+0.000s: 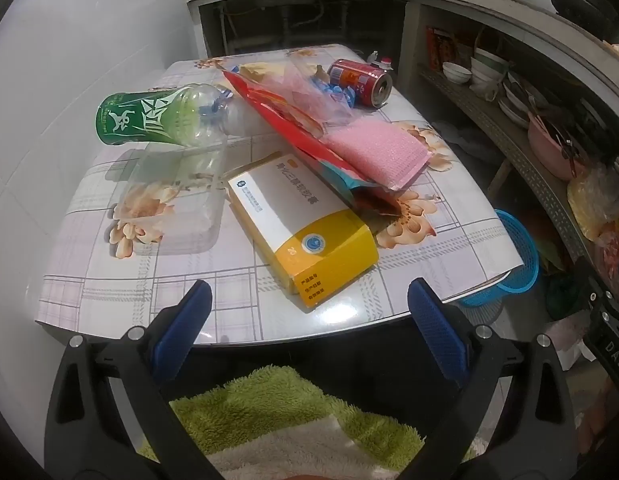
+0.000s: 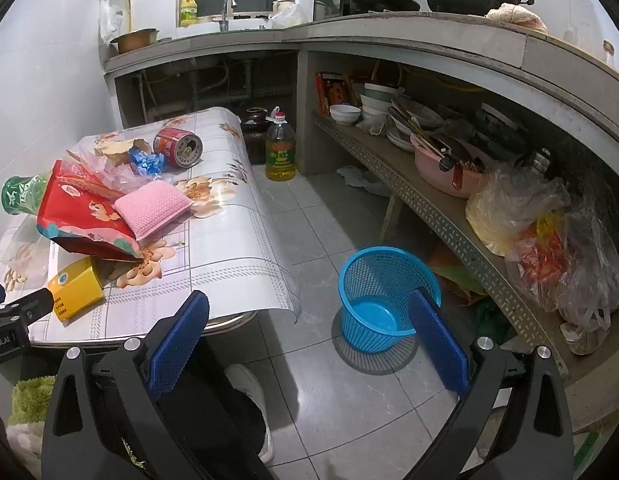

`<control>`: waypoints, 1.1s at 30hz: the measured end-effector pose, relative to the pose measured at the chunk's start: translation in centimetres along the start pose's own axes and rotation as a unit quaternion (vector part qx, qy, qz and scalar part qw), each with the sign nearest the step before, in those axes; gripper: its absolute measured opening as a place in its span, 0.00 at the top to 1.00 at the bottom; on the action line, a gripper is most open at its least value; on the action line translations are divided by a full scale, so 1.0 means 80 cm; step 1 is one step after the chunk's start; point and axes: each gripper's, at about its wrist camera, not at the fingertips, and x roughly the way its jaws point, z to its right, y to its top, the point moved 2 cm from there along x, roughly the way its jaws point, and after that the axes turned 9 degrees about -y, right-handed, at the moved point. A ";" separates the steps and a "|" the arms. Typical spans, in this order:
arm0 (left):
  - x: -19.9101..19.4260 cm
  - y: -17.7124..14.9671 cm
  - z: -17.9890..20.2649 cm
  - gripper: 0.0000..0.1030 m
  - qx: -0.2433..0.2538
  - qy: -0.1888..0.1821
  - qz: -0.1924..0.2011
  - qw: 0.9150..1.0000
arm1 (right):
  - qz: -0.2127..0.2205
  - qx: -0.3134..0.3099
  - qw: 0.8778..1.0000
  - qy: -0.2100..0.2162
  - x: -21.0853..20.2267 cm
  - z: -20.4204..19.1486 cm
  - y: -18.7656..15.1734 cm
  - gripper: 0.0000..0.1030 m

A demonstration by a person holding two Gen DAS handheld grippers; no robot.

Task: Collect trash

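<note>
Trash lies on a floral-covered table (image 1: pixel 149 288): a yellow and white carton (image 1: pixel 305 228), a red snack bag (image 1: pixel 293 120), a pink sponge (image 1: pixel 377 152), a green-labelled plastic bottle (image 1: pixel 157 120), a clear plastic tray (image 1: pixel 177 200), a red can (image 1: pixel 361 80) and blue wrappers (image 1: pixel 341 94). My left gripper (image 1: pixel 309 312) is open and empty, just short of the carton at the table's near edge. My right gripper (image 2: pixel 309 320) is open and empty, above the floor between the table (image 2: pixel 229 248) and a blue mesh bin (image 2: pixel 381 300). The carton (image 2: pixel 75 286), bag (image 2: pixel 81 216), sponge (image 2: pixel 151 208) and can (image 2: pixel 179 146) also show in the right wrist view.
A concrete counter (image 2: pixel 389 36) with a lower shelf of bowls (image 2: pixel 389 116), a pink basin (image 2: pixel 449 172) and plastic bags (image 2: pixel 549 240) runs along the right. An oil bottle (image 2: pixel 280 148) stands on the tiled floor behind the table. A green towel (image 1: pixel 269 404) lies below the left gripper.
</note>
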 end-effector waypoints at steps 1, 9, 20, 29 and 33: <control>0.000 0.000 0.000 0.08 0.000 0.000 0.000 1.000 | -0.001 0.001 1.000 0.001 0.001 0.000 0.000 0.06; 0.000 0.000 0.000 0.08 0.000 0.000 0.000 1.000 | -0.001 0.001 1.000 0.000 0.001 0.000 0.000 0.06; 0.001 -0.003 0.002 0.08 0.000 0.000 -0.002 1.000 | -0.001 0.001 1.000 -0.001 0.000 -0.001 0.001 0.06; 0.004 -0.004 0.003 0.08 0.000 0.000 -0.002 1.000 | 0.001 0.000 1.000 0.000 -0.002 -0.004 0.003 0.06; 0.004 -0.005 0.003 0.08 0.000 -0.001 -0.002 1.000 | 0.001 0.001 1.000 0.001 -0.001 -0.002 0.007 0.06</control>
